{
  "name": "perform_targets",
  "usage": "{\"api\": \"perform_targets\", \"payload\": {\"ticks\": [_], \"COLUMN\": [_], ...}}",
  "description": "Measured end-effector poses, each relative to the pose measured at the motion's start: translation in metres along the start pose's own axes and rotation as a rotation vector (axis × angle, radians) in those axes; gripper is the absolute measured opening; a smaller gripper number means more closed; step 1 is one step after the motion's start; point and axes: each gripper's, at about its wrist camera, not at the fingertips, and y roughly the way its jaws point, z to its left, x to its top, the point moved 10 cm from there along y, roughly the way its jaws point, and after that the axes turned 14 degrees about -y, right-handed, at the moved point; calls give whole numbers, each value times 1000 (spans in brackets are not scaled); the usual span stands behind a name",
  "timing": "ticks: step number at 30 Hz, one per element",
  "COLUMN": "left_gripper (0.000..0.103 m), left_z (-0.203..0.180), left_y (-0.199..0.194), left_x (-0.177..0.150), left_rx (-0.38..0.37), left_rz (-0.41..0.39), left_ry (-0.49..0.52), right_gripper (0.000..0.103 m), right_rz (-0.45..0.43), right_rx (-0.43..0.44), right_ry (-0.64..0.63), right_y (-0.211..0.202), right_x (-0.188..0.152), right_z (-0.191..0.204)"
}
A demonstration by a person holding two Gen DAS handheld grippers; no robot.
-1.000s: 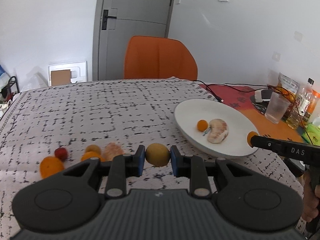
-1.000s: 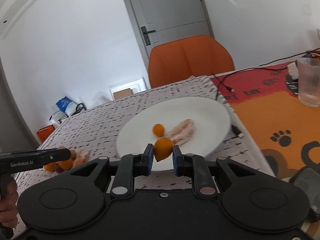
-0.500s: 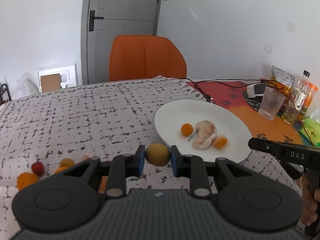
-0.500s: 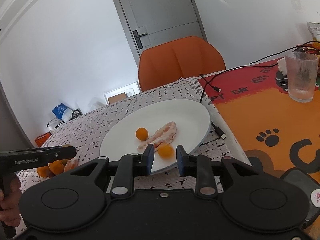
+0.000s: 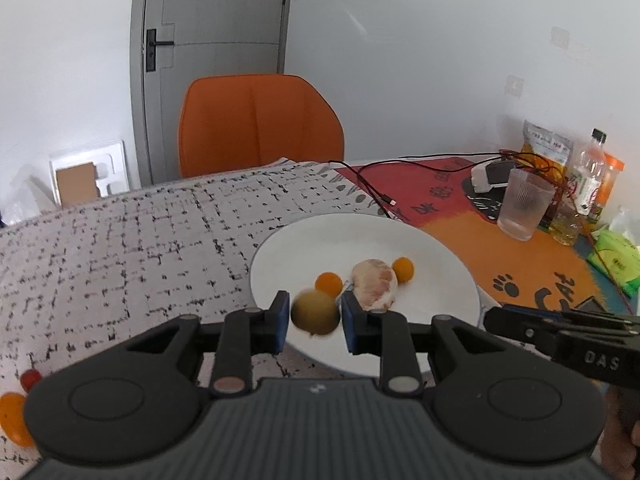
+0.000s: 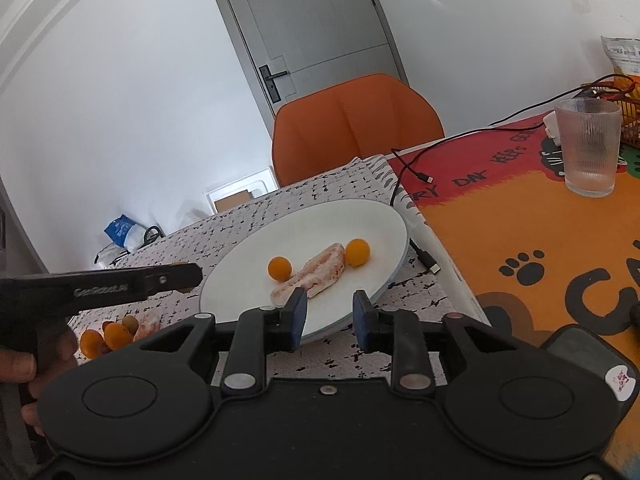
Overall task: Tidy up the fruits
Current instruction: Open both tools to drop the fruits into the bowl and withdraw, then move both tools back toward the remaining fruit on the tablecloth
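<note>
A white plate (image 5: 432,240) (image 6: 372,216) holds two small orange fruits (image 5: 328,283) (image 5: 402,269) and a peeled citrus piece (image 5: 374,282) (image 6: 316,276). My left gripper (image 5: 313,322) is over the plate's near rim. A blurred yellow-green fruit (image 5: 315,312) sits between its jaws, which look slightly apart from it. My right gripper (image 6: 330,318) is open and empty at the plate's near edge. The left gripper also shows in the right wrist view (image 6: 176,276).
Loose fruits lie on the patterned cloth at the left (image 6: 116,330) (image 5: 16,412). A glass (image 6: 588,144), cables (image 6: 420,160), a bottle (image 5: 588,168) and snack bag stand on the orange mat. An orange chair (image 5: 260,124) is behind the table.
My left gripper carried the yellow-green fruit right, over the plate, and its jaws widened. My right gripper let its orange fruit go onto the plate, opened and pulled back.
</note>
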Motion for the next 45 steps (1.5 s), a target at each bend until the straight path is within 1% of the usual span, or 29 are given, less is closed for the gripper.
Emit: {"api": "perform_targets", "payload": {"ticks": [3,6,9,10,11,12,13,14,16,20,21,22,23,24,27,29,32,35,42,45], "left_gripper": [34,51,62,63,67,75,78,84,85,86,88,89,93,97,101,102,103,103,103,103], "left_z": [2,11,18,20,23,26,29,32,39,56,60,64,68,72,84,91,99,108,135,148], "left_y": [-1,-7,-14,-17,-20,-22,-25,-27,-32,-40,-43,-46,-50,-53,-62,-68,-76,-84,-103,-111], "left_x": [0,2,5,6,6,7,7,7,7,6,6,7,8,8,8,8,8,9,10,11], "left_rx": [2,25,56,61,65,72,85,96,114,144,150,156,159,160,164,167,173,168,201,214], "left_rz": [7,-3,-26,-32,-36,-40,-42,-44,-49,-39,-40,-45,-53,-60,-70,-75,-86,-94,-127,-142], "left_ry": [-17,-35,-19,-17,-18,-19,-19,-20,-23,-30,-34,-40,-49,-58,-78,-82,-81,-107,-146,-166], "right_gripper": [29,31,34,35,38,43,46,51,55,69,74,76,80,82,88,89,94,98,102,103], "right_rz": [1,4,5,5,5,4,2,1,-3,-4,-5,-9,-11,-14,-15,-13,-19,-20,-18,-16], "right_rx": [1,-2,1,3,3,4,3,0,5,22,23,23,23,27,39,49,66,83,120,134], "right_ry": [2,0,-2,-2,-1,-2,-5,-10,-22,-29,-32,-38,-44,-52,-65,-74,-78,-93,-126,-135], "right_y": [0,2,2,1,2,2,2,2,2,3,3,3,4,4,5,6,7,9,15,18], "right_x": [0,-1,-2,-2,-1,-1,0,1,2,5,6,7,8,9,10,11,13,15,17,17], "right_z": [-1,-1,1,3,4,5,7,9,14,25,28,31,33,37,47,54,64,75,101,111]}}
